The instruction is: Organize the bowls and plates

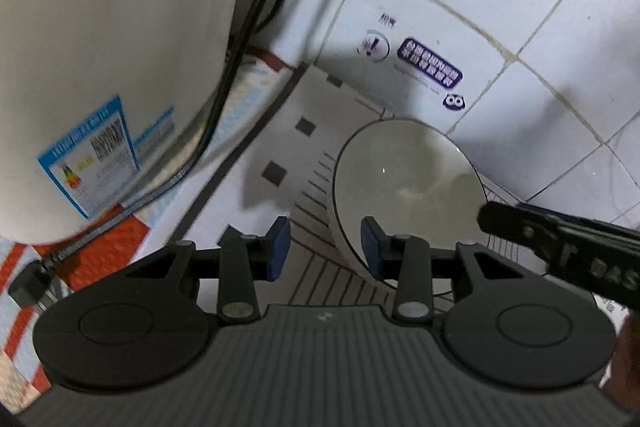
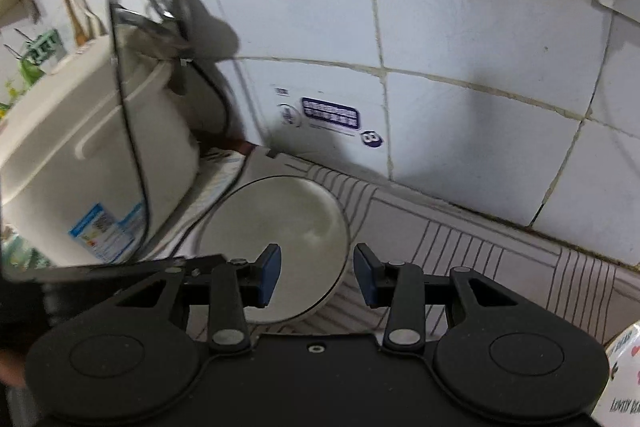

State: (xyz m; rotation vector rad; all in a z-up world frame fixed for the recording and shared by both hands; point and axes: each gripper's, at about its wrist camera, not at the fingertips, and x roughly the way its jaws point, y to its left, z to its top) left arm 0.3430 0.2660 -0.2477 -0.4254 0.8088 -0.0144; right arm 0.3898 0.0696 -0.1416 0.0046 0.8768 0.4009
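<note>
Bowl (image 2: 276,231) — beneath right gripper (image 2: 316,275)

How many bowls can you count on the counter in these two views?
1: a pale bowl on the line-patterned mat, right of the white appliance, below the tiled wall. Others may lie outside both views.

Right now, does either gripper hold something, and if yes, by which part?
Nothing is held. The left gripper straddles the white bowl's near rim, pads not pressing. The right gripper is open at its other edge.
</note>
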